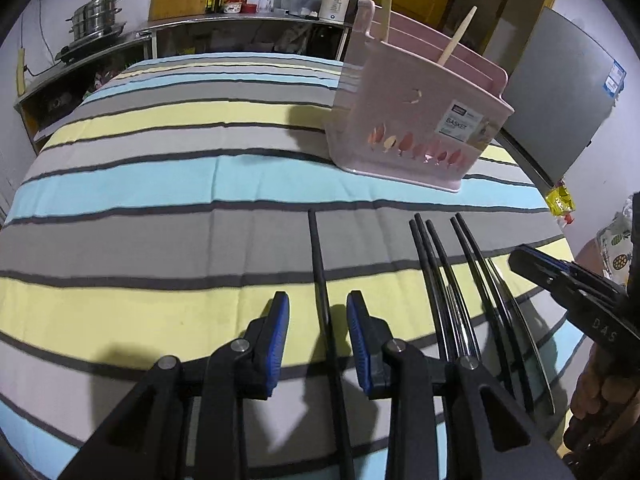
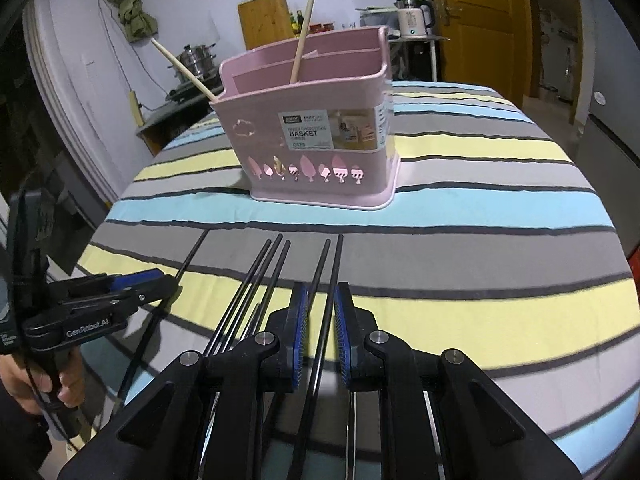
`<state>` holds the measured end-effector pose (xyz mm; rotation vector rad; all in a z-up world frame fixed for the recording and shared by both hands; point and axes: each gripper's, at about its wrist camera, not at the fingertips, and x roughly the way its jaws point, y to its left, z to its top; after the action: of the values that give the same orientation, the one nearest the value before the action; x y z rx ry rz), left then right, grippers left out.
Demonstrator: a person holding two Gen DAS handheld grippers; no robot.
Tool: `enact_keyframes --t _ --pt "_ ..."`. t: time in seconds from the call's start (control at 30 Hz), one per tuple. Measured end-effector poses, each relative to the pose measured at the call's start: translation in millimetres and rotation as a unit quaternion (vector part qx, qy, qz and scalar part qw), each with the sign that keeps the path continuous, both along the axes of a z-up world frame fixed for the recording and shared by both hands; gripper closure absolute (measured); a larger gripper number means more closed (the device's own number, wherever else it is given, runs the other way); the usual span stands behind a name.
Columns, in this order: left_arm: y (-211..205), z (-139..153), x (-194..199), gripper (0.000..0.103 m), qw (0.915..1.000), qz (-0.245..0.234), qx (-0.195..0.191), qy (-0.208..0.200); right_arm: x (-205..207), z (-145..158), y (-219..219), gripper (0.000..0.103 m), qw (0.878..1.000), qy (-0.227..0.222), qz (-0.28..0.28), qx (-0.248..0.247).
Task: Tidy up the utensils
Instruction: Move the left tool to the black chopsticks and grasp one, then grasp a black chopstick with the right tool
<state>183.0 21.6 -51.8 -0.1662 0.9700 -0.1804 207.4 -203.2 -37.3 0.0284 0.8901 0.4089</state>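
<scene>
Several black chopsticks (image 2: 256, 280) lie side by side on the striped tablecloth (image 1: 160, 184). One black chopstick (image 1: 320, 264) lies apart, to the left of them. My left gripper (image 1: 318, 294) is open and low over the cloth, its blue pads either side of that single chopstick without pressing it. My right gripper (image 2: 321, 290) is open too, straddling a chopstick (image 2: 335, 264) at the right of the group. A pink basket (image 2: 320, 152) stands beyond, holding two wooden sticks (image 2: 304, 32). Each gripper shows in the other's view: the left gripper (image 2: 168, 280) and the right gripper (image 1: 520, 256).
The round table's edge curves away on both sides. A metal counter with pots (image 1: 96, 16) and bottles stands behind it. A grey fridge (image 1: 560, 92) is at the right, and a kettle (image 2: 412, 18) sits near the yellow door (image 2: 472, 20). A hand (image 2: 24, 380) holds the left gripper's handle.
</scene>
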Motion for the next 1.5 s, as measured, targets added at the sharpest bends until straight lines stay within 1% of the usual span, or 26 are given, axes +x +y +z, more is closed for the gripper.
enact_keyframes --t 0.07,0.2,0.5,0.77,0.9,1.0,1.17,1.27,1.33,1.5 --pt "-1.5 -0.1 3.1 0.073 1.0 -0.002 0.006 0.002 6.9 -3.7 2.7 0.088 1.0 0.006 0.001 -0.005" --pt "-6.8 -1.7 7.1 0.086 0.9995 -0.006 0.032 0.003 19.4 -9.1 5.8 0.088 1.0 0.016 -0.002 -0.013" --pt "-4.0 -3.1 17.6 0.095 0.9995 -0.006 0.031 0.008 37.0 -19.4 12.0 0.089 0.999 0.038 -0.004 -0.038" --pt "0.1 -3.3 31.3 0.095 0.9994 -0.008 0.014 0.031 45.0 -19.8 19.9 0.089 0.997 0.048 -0.001 -0.054" --pt "-2.7 -2.3 38.8 0.095 0.9987 -0.015 0.023 0.043 49.1 -19.1 19.6 0.09 0.997 0.056 0.0 -0.055" --pt "-5.1 -1.7 44.8 0.095 0.9982 -0.02 0.029 0.048 49.1 -19.2 19.3 0.096 0.997 0.055 -0.001 -0.06" --pt "-10.5 -1.0 46.0 0.096 0.9975 -0.026 0.046 0.047 50.8 -18.0 14.8 0.097 0.997 0.062 -0.006 -0.041" --pt "-6.7 1.2 44.5 0.096 0.9982 -0.023 0.029 0.047 48.4 -12.5 13.2 0.098 0.998 0.057 -0.008 -0.031" --pt "-5.1 6.5 42.2 0.096 0.9987 -0.021 0.023 0.04 45.4 -3.8 12.0 0.098 0.999 0.047 -0.008 -0.023" --pt "-2.8 32.2 35.1 0.097 0.9995 -0.024 0.013 0.014 42.3 25.0 7.9 0.099 1.0 0.02 -0.008 -0.005"
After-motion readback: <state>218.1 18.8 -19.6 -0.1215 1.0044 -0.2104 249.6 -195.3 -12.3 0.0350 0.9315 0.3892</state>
